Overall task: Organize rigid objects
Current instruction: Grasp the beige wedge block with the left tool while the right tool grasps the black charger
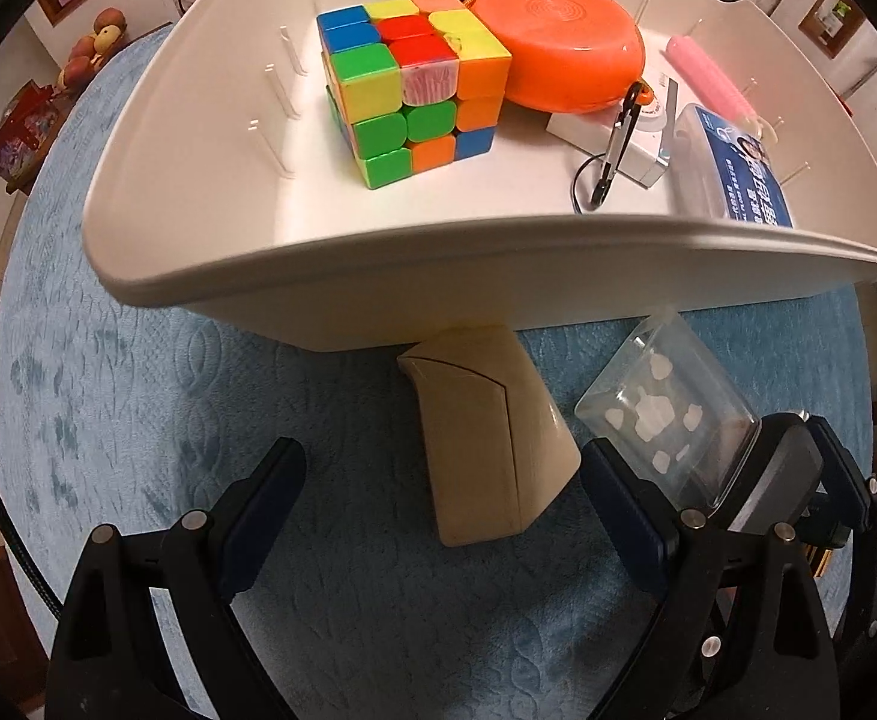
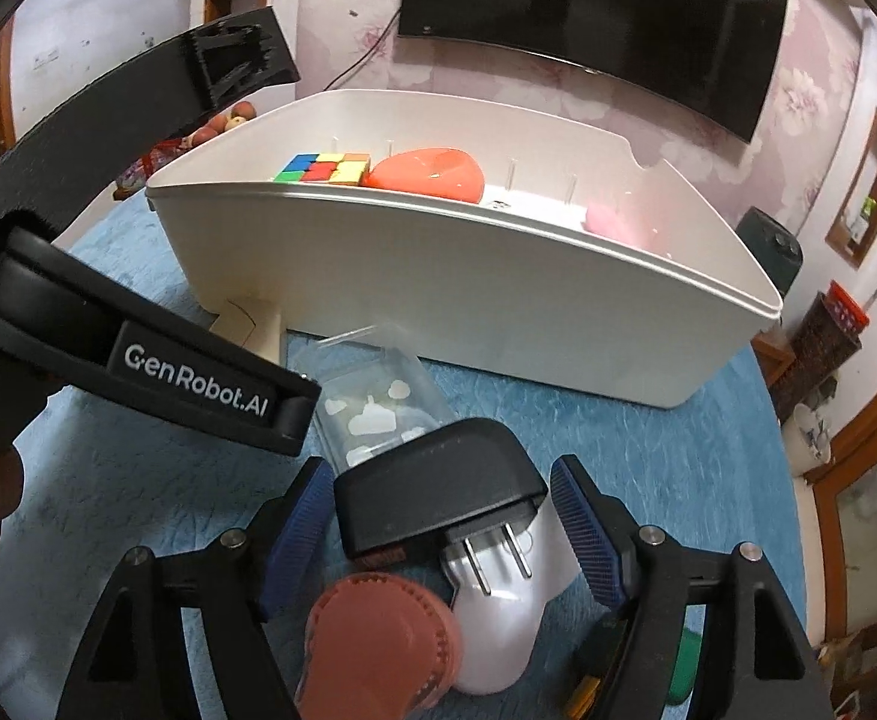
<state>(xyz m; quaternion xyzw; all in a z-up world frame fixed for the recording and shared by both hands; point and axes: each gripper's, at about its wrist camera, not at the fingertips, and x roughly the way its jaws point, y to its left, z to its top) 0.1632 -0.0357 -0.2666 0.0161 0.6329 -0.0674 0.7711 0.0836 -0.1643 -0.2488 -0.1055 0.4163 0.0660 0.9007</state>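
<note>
A beige wedge-shaped box [image 1: 486,438] lies on the blue cloth against the front wall of the white bin [image 1: 378,276]. My left gripper [image 1: 444,450] points down over it, open, one finger on each side of the box with gaps. A clear plastic box [image 1: 666,414] lies just right of it. In the right wrist view, my right gripper [image 2: 441,468] is open around a black plug adapter [image 2: 432,492] that rests on a white adapter [image 2: 498,612]; the pads stand a little clear of it. A reddish round cap [image 2: 378,642] sits nearer the camera.
The bin holds a Rubik's cube [image 1: 408,90], an orange round case [image 1: 564,48], a white box [image 1: 618,138] with a carabiner, a pink stick [image 1: 714,78] and a blue-labelled plastic case [image 1: 732,174]. A left gripper finger [image 2: 210,384] crosses the right wrist view. A TV [image 2: 588,18] hangs behind.
</note>
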